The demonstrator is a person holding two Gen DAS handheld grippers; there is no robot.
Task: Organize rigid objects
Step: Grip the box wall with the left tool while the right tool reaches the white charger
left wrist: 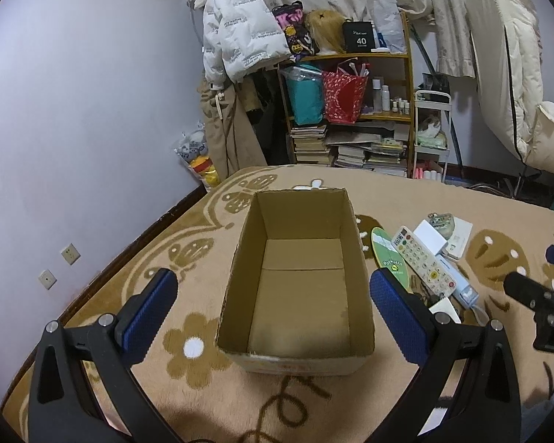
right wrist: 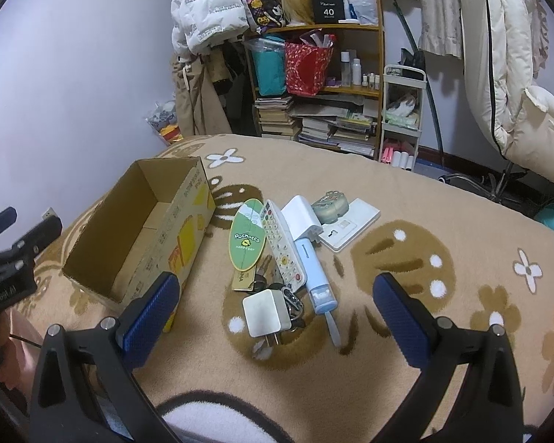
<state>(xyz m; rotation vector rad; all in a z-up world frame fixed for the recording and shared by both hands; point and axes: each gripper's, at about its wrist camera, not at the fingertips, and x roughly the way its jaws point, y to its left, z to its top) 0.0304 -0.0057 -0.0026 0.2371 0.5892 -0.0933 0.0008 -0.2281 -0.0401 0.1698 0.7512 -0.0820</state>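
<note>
Mid-blanket, empty cardboard box sits left of clutter: white charger, remote, green tag. Left gripper spread wide above box; right gripper spread wide over charger, holding nothing.

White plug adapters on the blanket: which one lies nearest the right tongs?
The square white charger with its prongs pointing toward the camera, beside the key bunch. The other white adapter lies farther back, beyond the remote.

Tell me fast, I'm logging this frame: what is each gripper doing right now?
Left gripper: open, holding nothing, poised over the empty cardboard box.
Right gripper: open, holding nothing, above the white charger.
</note>
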